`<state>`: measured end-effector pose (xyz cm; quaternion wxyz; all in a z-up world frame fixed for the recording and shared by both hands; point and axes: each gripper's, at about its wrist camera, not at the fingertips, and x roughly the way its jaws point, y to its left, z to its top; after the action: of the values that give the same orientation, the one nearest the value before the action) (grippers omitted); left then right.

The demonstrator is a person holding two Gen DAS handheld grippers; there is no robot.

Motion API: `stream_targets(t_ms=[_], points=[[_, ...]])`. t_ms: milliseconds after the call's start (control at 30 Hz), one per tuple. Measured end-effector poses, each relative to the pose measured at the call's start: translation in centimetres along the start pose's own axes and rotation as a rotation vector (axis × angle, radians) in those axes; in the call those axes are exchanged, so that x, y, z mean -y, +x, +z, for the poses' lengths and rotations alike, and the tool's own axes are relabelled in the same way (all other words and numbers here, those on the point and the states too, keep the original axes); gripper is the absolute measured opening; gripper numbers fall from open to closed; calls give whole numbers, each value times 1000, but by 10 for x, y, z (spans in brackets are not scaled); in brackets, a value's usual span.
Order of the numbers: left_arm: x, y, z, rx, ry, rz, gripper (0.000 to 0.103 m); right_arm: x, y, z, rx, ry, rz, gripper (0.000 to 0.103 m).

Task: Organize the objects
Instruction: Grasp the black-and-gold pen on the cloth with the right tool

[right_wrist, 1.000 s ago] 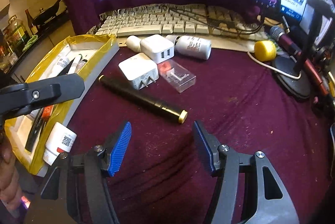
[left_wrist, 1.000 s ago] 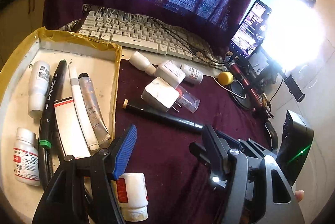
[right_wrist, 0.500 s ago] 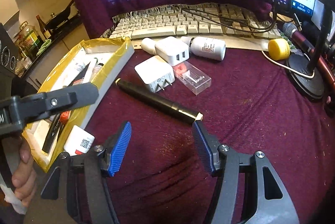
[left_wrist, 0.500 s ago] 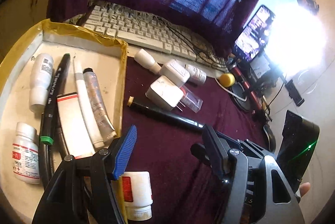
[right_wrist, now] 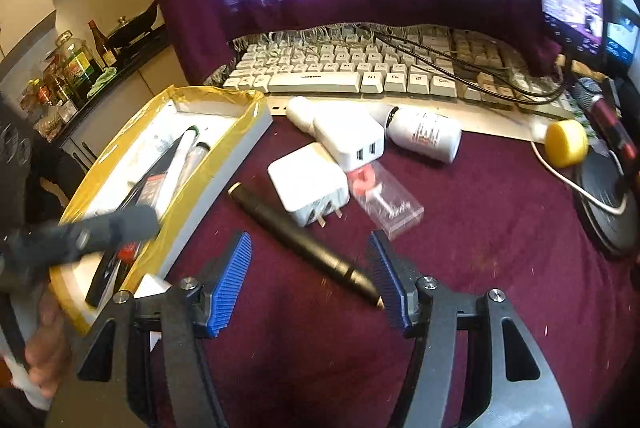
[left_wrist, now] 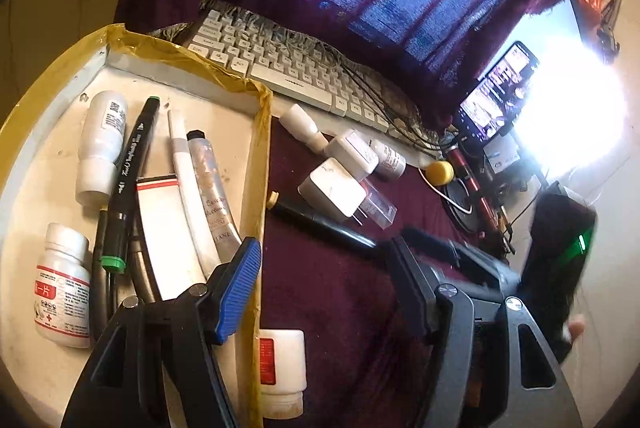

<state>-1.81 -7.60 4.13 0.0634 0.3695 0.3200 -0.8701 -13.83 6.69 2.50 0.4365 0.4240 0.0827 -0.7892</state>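
Right wrist view: right hand-held gripper (right_wrist: 308,280) hangs with jaws apart astride the black pen (right_wrist: 298,234) lying on the counter (right_wrist: 480,248), evidently lined up for a grasp. Left hand-held gripper (left_wrist: 324,288), likewise apart and empty, waits beside the yellow-edged tray (left_wrist: 256,148) that holds the sorted items.

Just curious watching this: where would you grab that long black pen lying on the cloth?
Probably mid-barrel of the black pen, from above, with the right tool turned so its pads cross the pen. It lies flat and slanted, and its far end sits close beside the white charger.
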Motion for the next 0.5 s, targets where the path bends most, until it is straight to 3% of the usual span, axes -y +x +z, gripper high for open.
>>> stream_targets(t_ms=[167, 267, 433, 500], points=[[10, -3, -8, -2, 54, 17, 59, -1, 22, -2, -52, -32, -28, 59], [14, -3, -14, -10, 76, 28, 59, -10, 24, -12, -52, -70, -44, 46], [15, -3, -17, -16, 84, 26, 59, -27, 15, -31, -45, -145, -78, 16], [14, -3, -17, -16, 82, 25, 59, -35, 9, -42, -37, -180, -97, 14]])
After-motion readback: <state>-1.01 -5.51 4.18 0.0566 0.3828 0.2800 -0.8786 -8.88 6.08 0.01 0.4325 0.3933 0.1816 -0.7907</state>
